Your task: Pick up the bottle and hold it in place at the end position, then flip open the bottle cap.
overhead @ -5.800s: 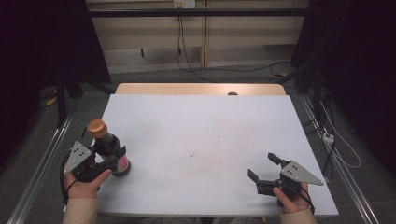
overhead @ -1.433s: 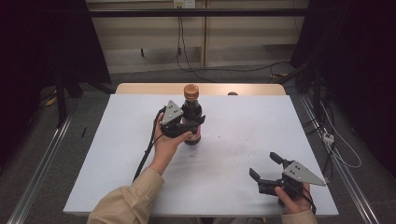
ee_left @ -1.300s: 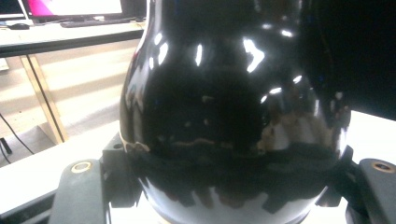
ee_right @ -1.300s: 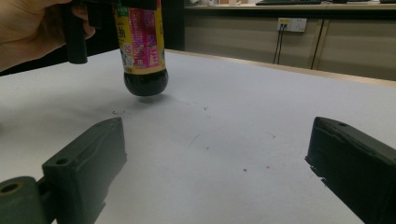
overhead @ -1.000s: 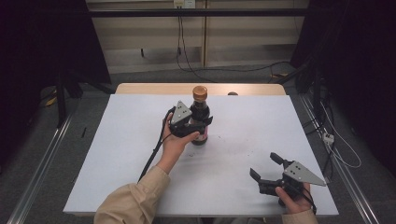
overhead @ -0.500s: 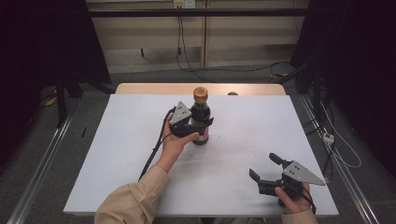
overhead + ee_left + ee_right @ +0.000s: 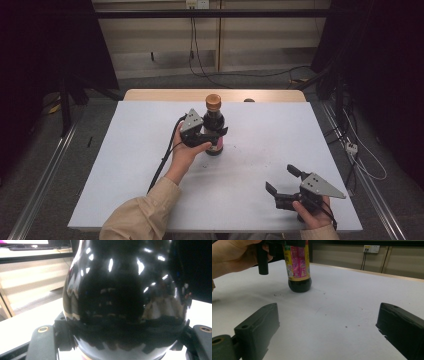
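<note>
A dark sauce bottle (image 7: 215, 122) with an orange-brown cap (image 7: 213, 101) and a yellow and pink label (image 7: 298, 260) stands upright on the white table (image 7: 125, 175), a little behind its middle. My left gripper (image 7: 216, 135) is shut on the bottle's body, one jaw on each side of the glossy black glass (image 7: 120, 290). The bottle's base (image 7: 299, 286) rests on the tabletop. My right gripper (image 7: 281, 179) is held low near the table's front right, open, with nothing between its jaws (image 7: 327, 327).
The table's wooden back edge (image 7: 150, 95) borders a floor with trailing cables (image 7: 240, 75). Metal rails (image 7: 45, 185) run along both sides of the table. Small dark specks (image 7: 345, 327) dot the tabletop.
The left gripper has carried the bottle from the table's front left to just behind its middle. Over the last second both grippers and the bottle have kept still.
</note>
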Available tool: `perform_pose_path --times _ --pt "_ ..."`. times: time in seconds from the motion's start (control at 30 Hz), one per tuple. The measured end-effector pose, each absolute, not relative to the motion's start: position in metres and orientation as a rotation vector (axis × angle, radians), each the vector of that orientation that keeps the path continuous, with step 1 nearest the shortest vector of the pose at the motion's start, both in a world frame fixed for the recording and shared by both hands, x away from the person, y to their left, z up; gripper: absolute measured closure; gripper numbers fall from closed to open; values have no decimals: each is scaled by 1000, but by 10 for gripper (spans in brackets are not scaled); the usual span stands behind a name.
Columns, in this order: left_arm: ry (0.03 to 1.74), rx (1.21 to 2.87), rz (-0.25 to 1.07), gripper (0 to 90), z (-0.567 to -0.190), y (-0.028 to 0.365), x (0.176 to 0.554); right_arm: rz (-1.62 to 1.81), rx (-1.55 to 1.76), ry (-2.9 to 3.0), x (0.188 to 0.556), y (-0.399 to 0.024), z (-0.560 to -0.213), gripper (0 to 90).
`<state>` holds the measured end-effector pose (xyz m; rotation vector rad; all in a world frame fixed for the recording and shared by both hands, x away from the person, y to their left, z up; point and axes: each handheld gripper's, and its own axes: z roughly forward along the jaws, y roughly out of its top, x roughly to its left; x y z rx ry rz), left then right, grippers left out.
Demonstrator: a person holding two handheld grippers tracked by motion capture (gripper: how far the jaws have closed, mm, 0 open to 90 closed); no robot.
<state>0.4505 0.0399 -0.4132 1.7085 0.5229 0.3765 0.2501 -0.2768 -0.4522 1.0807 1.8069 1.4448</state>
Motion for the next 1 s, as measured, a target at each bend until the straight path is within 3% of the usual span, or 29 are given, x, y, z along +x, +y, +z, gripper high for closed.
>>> perform_pose_path --times 1.0 --pt "547 1741 410 244 -414 48 437 1421 1116 1853 269 -265 -444 35"
